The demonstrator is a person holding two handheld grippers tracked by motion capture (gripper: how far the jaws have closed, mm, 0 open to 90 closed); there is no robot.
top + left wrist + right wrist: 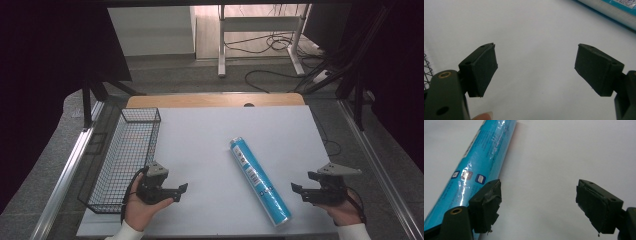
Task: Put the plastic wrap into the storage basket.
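Blue shiny plastic-wrapped roll (260,181) lies diagonally on the white table (210,145), between the left gripper (181,192) and right gripper (296,192), both spread wide, empty, near a black wire basket (127,155) at left.

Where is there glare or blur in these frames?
Right gripper view: white glare streaks on the blue roll's shiny wrap. Left gripper view: roll's edge is soft at top right, fingers sharper. High view: evenly lit table, dark surroundings.
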